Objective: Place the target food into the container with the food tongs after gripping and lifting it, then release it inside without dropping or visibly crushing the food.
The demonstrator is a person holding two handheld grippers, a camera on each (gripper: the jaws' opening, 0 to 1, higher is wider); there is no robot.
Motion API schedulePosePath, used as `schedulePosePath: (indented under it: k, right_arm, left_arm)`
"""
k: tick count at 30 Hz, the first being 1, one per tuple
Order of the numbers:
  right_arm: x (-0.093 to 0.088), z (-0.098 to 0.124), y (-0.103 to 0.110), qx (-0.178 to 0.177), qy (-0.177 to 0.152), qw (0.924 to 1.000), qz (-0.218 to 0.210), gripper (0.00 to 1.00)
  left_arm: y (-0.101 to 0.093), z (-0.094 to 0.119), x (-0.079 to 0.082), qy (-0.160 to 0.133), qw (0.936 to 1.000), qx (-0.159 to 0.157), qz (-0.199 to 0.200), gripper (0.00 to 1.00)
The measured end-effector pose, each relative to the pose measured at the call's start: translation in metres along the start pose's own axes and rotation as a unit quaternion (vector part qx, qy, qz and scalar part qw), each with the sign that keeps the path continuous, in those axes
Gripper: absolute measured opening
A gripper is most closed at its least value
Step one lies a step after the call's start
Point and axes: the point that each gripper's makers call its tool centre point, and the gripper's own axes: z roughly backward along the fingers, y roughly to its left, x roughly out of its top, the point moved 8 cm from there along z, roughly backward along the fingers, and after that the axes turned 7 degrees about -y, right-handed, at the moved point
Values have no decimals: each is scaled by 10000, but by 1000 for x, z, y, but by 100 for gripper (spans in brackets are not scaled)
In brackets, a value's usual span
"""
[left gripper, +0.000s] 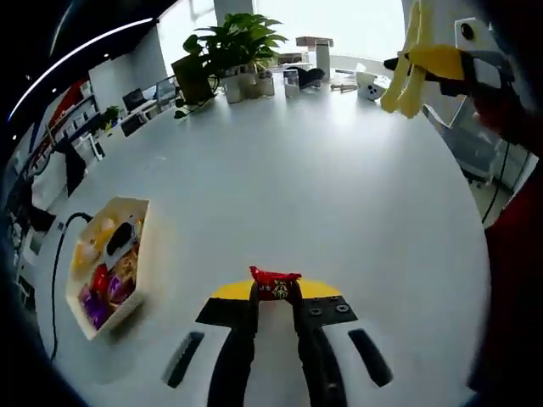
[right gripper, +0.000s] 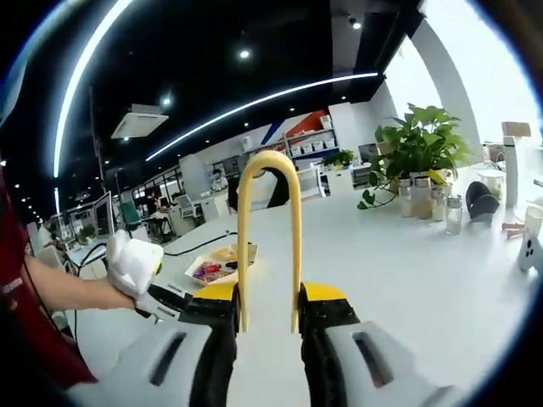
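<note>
Open-plan office: desks with monitors (right gripper: pixel 109 212), ceiling light strips (right gripper: pixel 254 103), potted plant (left gripper: pixel 233 42).

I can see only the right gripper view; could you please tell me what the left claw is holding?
Observer: The left claw is shut on a small red-wrapped snack.
Operator: Where is the container from there?
Observer: The container lies on the white table, left of that claw and apart from it.
Operator: Do the tongs carry food?
Observer: The yellow tongs in the right claw show nothing between their tips.
</note>
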Motion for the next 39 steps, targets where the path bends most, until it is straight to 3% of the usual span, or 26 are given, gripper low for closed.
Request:
schedulePosePath:
  k: [6, 10, 13, 16, 25, 28, 36, 39]
  right_arm:
    - [-2, -3, 10, 129, -1, 9999, 17, 24]
    - [-6, -2, 17, 188, 18, 9998, -3, 24]
    - [-9, -1, 21, 214, 46, 9998, -21, 24]
    - [-9, 0, 24, 235, 47, 9997, -15, 24]
    - [-9, 3, 29, 223, 35, 9997, 2, 24]
    - [-10, 5, 30, 227, 35, 9997, -11, 25]
    - [-16, -2, 41, 469, 135, 9988, -74, 25]
    - [-16, -7, 47, 636, 158, 9978, -35, 25]
  left_arm:
    - [-16, 14, -2, 112, 9997, -181, 107, 17]
    - [-24, 15, -1, 285, 9991, -92, 304, 17]
    - [-31, 12, -1, 217, 9987, -126, 441, 17]
    - [-38, 11, -5, 310, 9992, -106, 218, 17]
    - [-41, 10, -9, 294, 9993, -190, 163, 18]
    - [-41, 12, -7, 189, 9996, -120, 179, 29]
    - [-43, 43, -7, -57, 9994, 90, 341, 33]
    - [-45, 59, 0, -721, 9879, 8, 1370, 34]
